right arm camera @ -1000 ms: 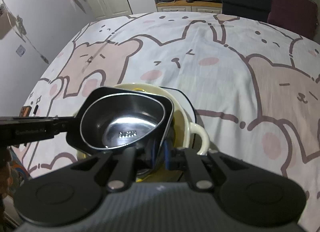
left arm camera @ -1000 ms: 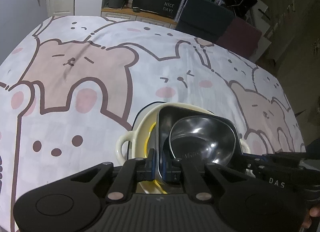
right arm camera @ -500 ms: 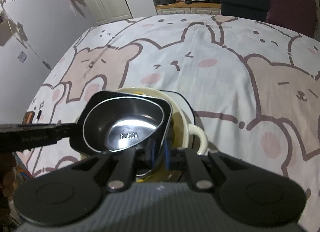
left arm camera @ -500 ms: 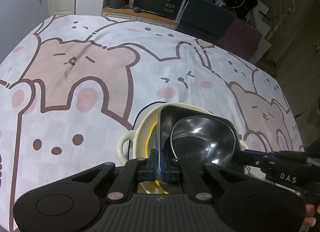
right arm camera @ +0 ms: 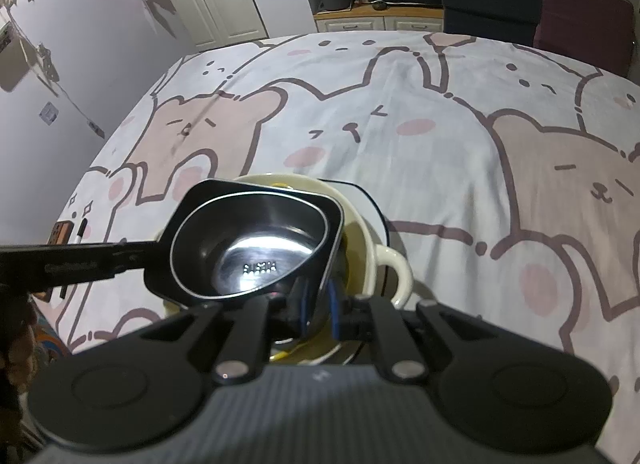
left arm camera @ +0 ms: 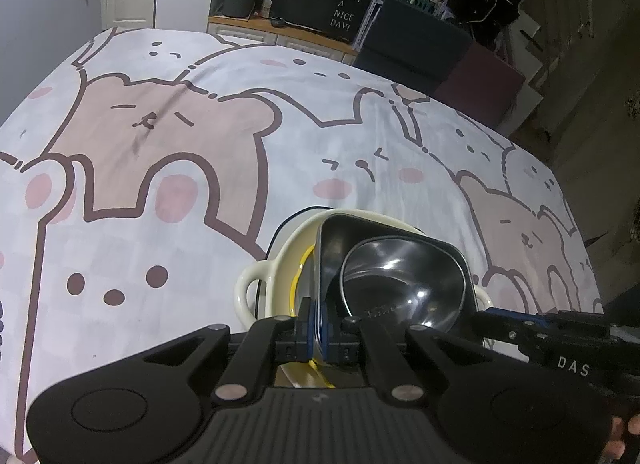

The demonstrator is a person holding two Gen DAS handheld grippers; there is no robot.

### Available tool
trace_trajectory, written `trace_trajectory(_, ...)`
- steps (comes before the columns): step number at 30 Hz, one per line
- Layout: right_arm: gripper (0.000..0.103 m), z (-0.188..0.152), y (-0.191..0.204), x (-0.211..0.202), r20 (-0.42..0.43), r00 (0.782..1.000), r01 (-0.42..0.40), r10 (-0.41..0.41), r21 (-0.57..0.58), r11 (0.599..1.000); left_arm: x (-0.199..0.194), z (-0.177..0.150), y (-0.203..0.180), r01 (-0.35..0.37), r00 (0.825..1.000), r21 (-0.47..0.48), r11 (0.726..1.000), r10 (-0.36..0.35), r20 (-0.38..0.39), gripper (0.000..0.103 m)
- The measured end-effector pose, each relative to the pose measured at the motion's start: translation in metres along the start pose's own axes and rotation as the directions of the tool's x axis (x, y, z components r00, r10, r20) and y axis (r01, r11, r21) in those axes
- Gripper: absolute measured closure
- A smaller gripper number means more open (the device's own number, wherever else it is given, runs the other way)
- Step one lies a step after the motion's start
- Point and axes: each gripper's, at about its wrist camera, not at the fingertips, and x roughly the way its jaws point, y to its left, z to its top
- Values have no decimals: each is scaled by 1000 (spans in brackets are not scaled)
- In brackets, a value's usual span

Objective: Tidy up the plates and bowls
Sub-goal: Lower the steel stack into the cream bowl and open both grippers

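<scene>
A dark square bowl (left arm camera: 332,236) with a steel bowl (left arm camera: 400,284) nested inside hangs tilted over a cream two-handled bowl (left arm camera: 276,264), which stands on a white plate with a dark rim (right arm camera: 372,203). My left gripper (left arm camera: 318,330) is shut on the dark bowl's near rim. From the opposite side, my right gripper (right arm camera: 319,300) is shut on the rim where the dark bowl (right arm camera: 192,199) and steel bowl (right arm camera: 260,240) meet. Each gripper shows in the other's view: the right gripper (left arm camera: 492,320) at the right, the left gripper (right arm camera: 148,254) at the left.
A bear-print cloth (left arm camera: 160,223) covers the table. A dark chair (left arm camera: 412,43) and a maroon one (left arm camera: 480,79) stand at the far edge. A small brown object and a pen (right arm camera: 62,232) lie near the left edge. A person's fingers (left arm camera: 624,440) show at the lower right.
Both grippers keep their hold on the nested bowls. The right wrist view has drifted slightly; the bowls stay over the cream bowl.
</scene>
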Motion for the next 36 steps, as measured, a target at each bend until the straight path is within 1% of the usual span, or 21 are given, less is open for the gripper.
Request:
trace_trajectory(10, 90, -2, 0, -6, 16, 1000, -5, 5, 7, 1000, -10, -3, 1, 1, 1000, -3, 1000, -1, 22, 99)
trace_trajectory(20, 90, -3, -2, -10, 26, 1000, -9, 9, 9, 1000, -14, -4, 0, 2, 1000, 3, 1000, -2, 26, 98)
trace_trajectory(22, 90, -3, -1, -11, 31, 999, -9, 9, 9, 1000, -16, -5, 0, 0, 1000, 6, 1000, 0, 29, 96)
trace_trajectory(24, 90, -3, 0, -15, 44, 999, -10, 9, 7, 1000, -21, -5, -2, 0, 999, 11, 1000, 0, 38, 88)
trace_trajectory(25, 89, -4, 0, -17, 53, 999, -14, 14, 8, 1000, -24, -6, -3, 2, 999, 15, 1000, -3, 47, 79)
trace_trajectory(26, 85, -4, 0, -20, 62, 998, -16, 15, 9, 1000, -28, -7, -4, 6, 998, 19, 1000, -7, 57, 65)
trace_trajectory(27, 78, -4, 1, -23, 77, 997, -12, 12, 8, 1000, -32, -7, -6, 8, 998, 23, 1000, -10, 67, 58)
trace_trajectory(28, 72, -5, 1, -27, 95, 996, -2, 2, 5, 1000, -37, -9, -8, 7, 996, 31, 999, -9, 85, 42)
trace_trajectory(29, 60, -6, 2, -32, 112, 994, 7, -7, 2, 1000, -42, -11, -9, 6, 995, 42, 999, -10, 102, 32)
trace_trajectory(30, 51, -8, 3, -36, 130, 991, 13, -13, -2, 1000, -47, -12, -11, 5, 993, 53, 999, -11, 118, 28)
trace_trajectory(31, 48, -8, 3, -39, 145, 989, 18, -17, -5, 1000, -53, -14, -12, 4, 990, 63, 998, -13, 137, 22)
trace_trajectory(32, 42, -10, 4, -44, 163, 986, 24, -22, -7, 1000, -58, -16, -14, 3, 988, 72, 997, -14, 151, 16)
trace_trajectory(33, 35, -13, 5, -49, 184, 983, 31, -29, -7, 999, -62, -18, -15, 2, 987, 82, 997, -15, 163, 12)
trace_trajectory(34, 31, -17, 5, -55, 205, 978, 38, -36, -6, 999, -66, -21, -15, -1, 984, 89, 996, -15, 179, 7)
trace_trajectory(36, 18, -24, 6, -66, 242, 969, 56, -54, -4, 998, -75, -27, -17, -13, 977, 95, 995, -8, 214, 1)
